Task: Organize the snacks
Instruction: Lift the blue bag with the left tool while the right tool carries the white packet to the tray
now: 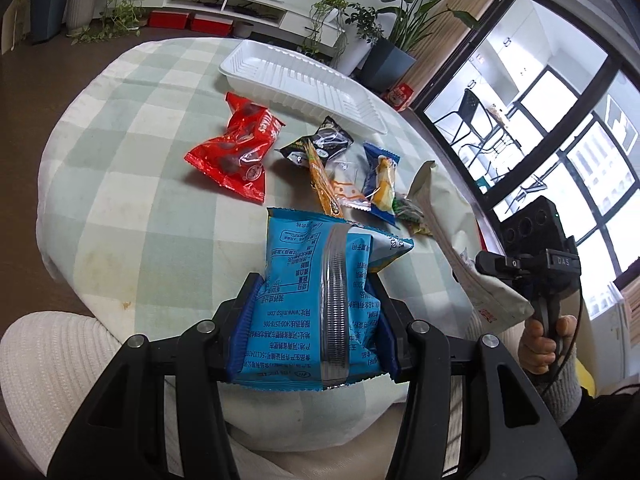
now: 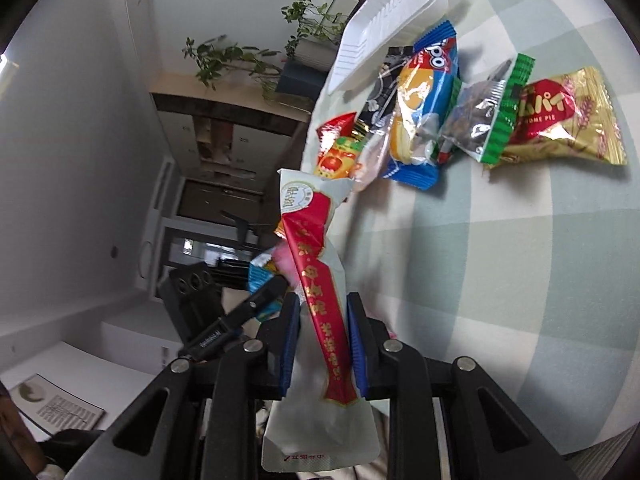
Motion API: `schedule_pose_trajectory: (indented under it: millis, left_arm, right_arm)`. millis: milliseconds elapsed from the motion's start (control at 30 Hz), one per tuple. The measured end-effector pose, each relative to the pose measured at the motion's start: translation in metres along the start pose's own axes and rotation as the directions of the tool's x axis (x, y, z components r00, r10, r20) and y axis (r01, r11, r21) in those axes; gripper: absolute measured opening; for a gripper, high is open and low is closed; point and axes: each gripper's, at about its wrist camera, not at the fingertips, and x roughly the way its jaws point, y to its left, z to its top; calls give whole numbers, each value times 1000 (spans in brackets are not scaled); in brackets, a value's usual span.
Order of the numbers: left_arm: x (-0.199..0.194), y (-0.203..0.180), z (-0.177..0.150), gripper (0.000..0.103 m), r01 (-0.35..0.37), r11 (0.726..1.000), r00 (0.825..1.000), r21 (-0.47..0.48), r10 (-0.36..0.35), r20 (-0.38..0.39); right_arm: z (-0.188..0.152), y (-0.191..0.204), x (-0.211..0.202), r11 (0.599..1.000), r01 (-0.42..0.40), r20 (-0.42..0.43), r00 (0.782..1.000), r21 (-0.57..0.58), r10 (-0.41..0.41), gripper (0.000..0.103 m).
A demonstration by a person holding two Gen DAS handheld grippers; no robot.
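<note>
The left gripper (image 1: 316,316) clamps a blue snack packet (image 1: 320,296) between its blue pads, long axis running away from the camera toward the white plastic tray (image 1: 296,80), silver seam up. The right gripper (image 2: 324,344) is closed on a white pouch with a red band (image 2: 316,280) — lengthwise along the fingers, its top pointing at the tray. Between packet and tray lie loose snacks: a red bag (image 1: 236,152), a blue cake wrapper (image 1: 382,176), a gold pie packet (image 2: 560,116). All rest on a green-checked tablecloth (image 1: 152,184); beyond the tray — potted plants (image 1: 404,32), a white shelf unit (image 1: 224,0).
</note>
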Motion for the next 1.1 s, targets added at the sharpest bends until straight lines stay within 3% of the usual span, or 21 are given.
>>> schedule_pose_trajectory:
  millis: [433,933,1100]
  left_arm:
    - [-18,-20,37,48,4,999,997,42,-8,76]
    - [2,-18,124,48,15,999,994,50,-20,104]
    - [19,-12,163,48,15,999,994,50,-20,104]
  right_arm:
    - [17,2,-2,996,-83,84,993,23,81,26]
    - [65,5,-12,993,-116,179,978,27,109,26]
    - [101,7,-19,992,-122,226,968,39,110,26]
